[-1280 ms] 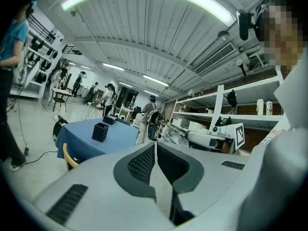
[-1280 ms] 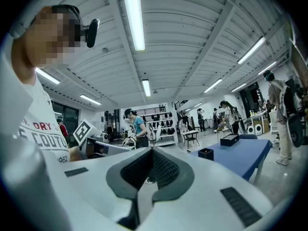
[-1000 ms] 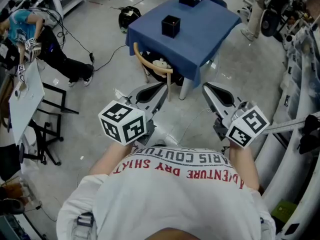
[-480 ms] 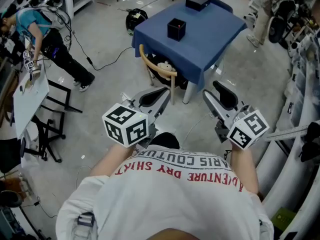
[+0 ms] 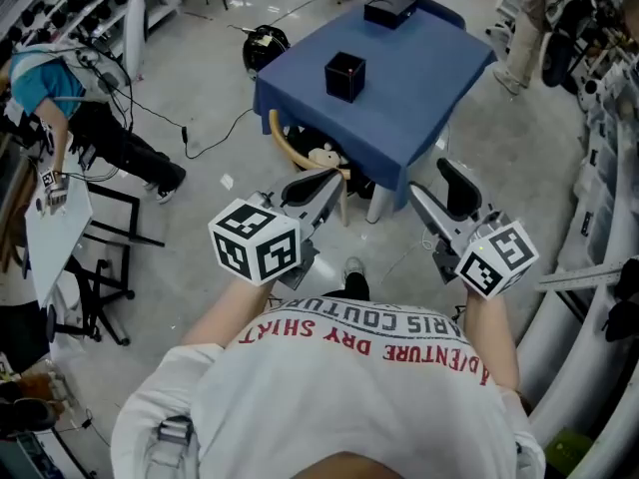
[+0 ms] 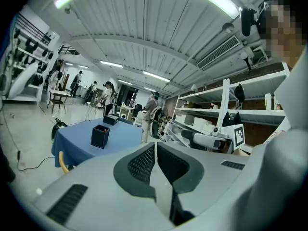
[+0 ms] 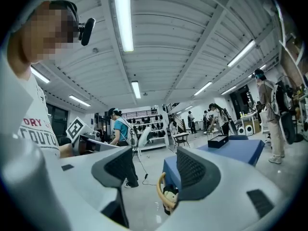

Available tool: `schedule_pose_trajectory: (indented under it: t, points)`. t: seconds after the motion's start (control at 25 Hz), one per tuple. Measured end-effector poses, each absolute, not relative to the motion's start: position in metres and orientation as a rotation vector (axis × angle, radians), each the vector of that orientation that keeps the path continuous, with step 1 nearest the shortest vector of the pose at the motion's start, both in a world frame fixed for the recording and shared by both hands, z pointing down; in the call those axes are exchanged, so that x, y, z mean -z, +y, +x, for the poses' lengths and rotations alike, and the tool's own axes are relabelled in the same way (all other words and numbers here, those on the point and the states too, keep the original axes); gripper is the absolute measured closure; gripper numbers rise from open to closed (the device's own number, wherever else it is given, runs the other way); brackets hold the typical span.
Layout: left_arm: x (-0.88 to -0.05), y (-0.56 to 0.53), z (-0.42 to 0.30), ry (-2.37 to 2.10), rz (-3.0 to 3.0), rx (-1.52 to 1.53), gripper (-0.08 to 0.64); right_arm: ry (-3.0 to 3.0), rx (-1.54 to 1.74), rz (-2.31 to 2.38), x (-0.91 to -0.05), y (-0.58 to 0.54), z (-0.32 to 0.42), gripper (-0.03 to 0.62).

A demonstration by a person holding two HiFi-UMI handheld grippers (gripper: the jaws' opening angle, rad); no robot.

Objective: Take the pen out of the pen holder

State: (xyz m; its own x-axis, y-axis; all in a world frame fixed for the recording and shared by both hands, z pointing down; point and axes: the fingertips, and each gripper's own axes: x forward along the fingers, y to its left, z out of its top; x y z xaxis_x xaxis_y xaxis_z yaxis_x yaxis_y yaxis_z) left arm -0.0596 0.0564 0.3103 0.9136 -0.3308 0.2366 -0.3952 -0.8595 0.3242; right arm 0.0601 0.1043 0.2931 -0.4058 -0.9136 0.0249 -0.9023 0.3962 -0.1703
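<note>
The pen holder (image 5: 344,75) is a small black open cube on a blue-clothed table (image 5: 424,83), well ahead of both grippers. In the left gripper view the pen holder (image 6: 100,135) shows a small red tip at its rim. My left gripper (image 5: 322,180) points at the table's near corner, short of it, with its jaws shut and empty; the left gripper (image 6: 155,146) shows only a thin slit between its pads. My right gripper (image 5: 437,180) stands open beside the table's near right edge. The right gripper (image 7: 154,153) has just been opening its jaws, with nothing between them.
A flat black box (image 5: 390,8) lies at the table's far end. A chair with a curved wooden back (image 5: 300,136) and a plush toy (image 5: 321,156) sit under the near edge. A person in teal (image 5: 60,78) bends at the left by a folding table (image 5: 50,213). Cables cross the floor.
The right gripper's jaws went from shut to wide open. Both grippers moved a little forward toward the table. The person in teal shifted along the left side.
</note>
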Motion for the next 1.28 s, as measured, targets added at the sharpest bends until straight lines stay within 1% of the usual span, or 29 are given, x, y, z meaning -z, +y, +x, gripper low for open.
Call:
schedule_pose_trajectory:
  t: [0.32, 0.56, 0.84, 1.12, 1.28]
  points:
    - [-0.312, -0.035, 0.008, -0.491, 2.708, -0.274, 0.522, 2.562, 0.261, -1.672, -0.295, 0.008, 0.121, 0.322]
    - [-0.331, -0.094, 0.03, -0.524, 2.676, -0.28, 0.522, 2.615, 0.293, -1.626, -0.31, -0.056, 0.139, 0.322]
    - [-0.345, -0.135, 0.033, -0.567, 2.646, -0.286, 0.522, 2.699, 0.324, -1.594, -0.329, -0.103, 0.136, 0.322]
    - [-0.371, -0.147, 0.022, -0.613, 2.574, -0.272, 0.522, 2.803, 0.3, -1.592, -0.342, -0.121, 0.128, 0.322]
    - [-0.372, -0.155, 0.02, -0.641, 2.573, -0.266, 0.522, 2.831, 0.289, -1.569, -0.341, -0.136, 0.125, 0.322]
